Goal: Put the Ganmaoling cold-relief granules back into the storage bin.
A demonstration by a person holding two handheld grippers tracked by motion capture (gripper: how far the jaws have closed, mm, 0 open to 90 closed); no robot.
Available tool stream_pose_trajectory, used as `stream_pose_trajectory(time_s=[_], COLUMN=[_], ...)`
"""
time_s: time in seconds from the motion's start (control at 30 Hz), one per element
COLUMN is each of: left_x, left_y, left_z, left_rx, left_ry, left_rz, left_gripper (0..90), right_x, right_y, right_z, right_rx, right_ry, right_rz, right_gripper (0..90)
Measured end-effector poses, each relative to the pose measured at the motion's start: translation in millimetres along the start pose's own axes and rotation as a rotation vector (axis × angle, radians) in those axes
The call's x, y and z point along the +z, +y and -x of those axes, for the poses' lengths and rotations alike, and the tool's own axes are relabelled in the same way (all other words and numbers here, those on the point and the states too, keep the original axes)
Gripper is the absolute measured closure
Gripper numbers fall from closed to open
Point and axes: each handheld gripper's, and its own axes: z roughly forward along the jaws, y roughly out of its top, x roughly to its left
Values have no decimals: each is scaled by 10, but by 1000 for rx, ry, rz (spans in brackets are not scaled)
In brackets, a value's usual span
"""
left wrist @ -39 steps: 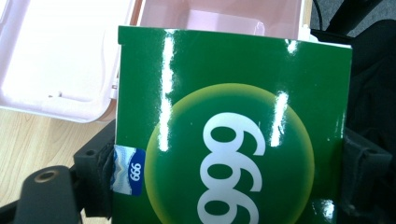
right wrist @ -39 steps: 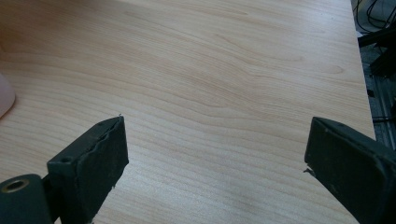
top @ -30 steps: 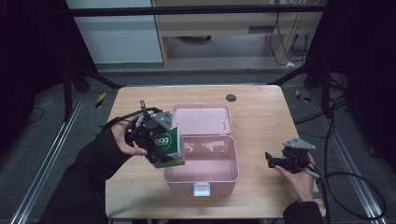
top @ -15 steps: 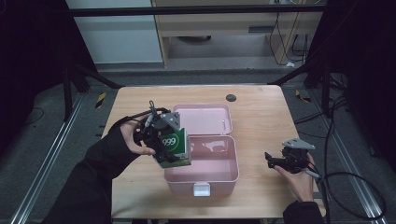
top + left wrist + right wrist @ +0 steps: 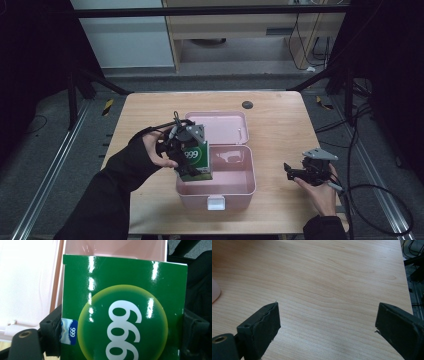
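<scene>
Glossy green carton (image 5: 125, 315), white "999" on a yellow-ringed disc, clamped between the left gripper's (image 5: 186, 145) jaws over the open pink box's (image 5: 235, 187) left end. Right gripper (image 5: 327, 327) gapes wide, empty, above the table (image 5: 324, 277).

The box (image 5: 125, 315) is glossy green with a yellow-rimmed green circle, white "999" numerals and a small blue sticker. The open case (image 5: 235, 187) is pale pink with a white latch. The table (image 5: 280, 120) is light wood grain. Both grippers' jaws are black.

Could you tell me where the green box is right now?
The green box is clamped in the left gripper, over the open pink case's left end.
</scene>
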Motion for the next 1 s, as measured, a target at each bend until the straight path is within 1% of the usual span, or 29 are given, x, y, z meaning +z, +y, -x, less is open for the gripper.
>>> stream_pose_trajectory(time_s=[0.1,0.23,0.4,0.47,0.67,0.8,0.9,1.0], left_x=[52,128,252,297,393,434,456,497], left_y=[18,34,6,-8,-61,-80,-101,-123], left_z=[6,8,-14,-14,-27,-27,-30,-36], left_rx=[8,18,13,14,7,12,-1,-5], left_ry=[6,-1,-19,-14,-33,-22,-32,-38], left_rz=[-7,-18,-33,-45,-45,-64,-49,-52], left_gripper=[144,144,145,144,145,144,144,144], right_x=[5,9,12,14,16,20,27,28], right_y=[-1,-3,-4,-5,-6,-8,-9,-9], right_z=[-4,-4,-5,-9,-11,-13,-16,-18], right_rx=[0,-8,-10,-10,-10,-16,-17,-17], right_ry=[0,1,1,0,0,0,1,2], right_rz=[0,-1,-2,-4,-6,-7,-8,-10], right_gripper=[60,60,60,59,59,59,59,59])
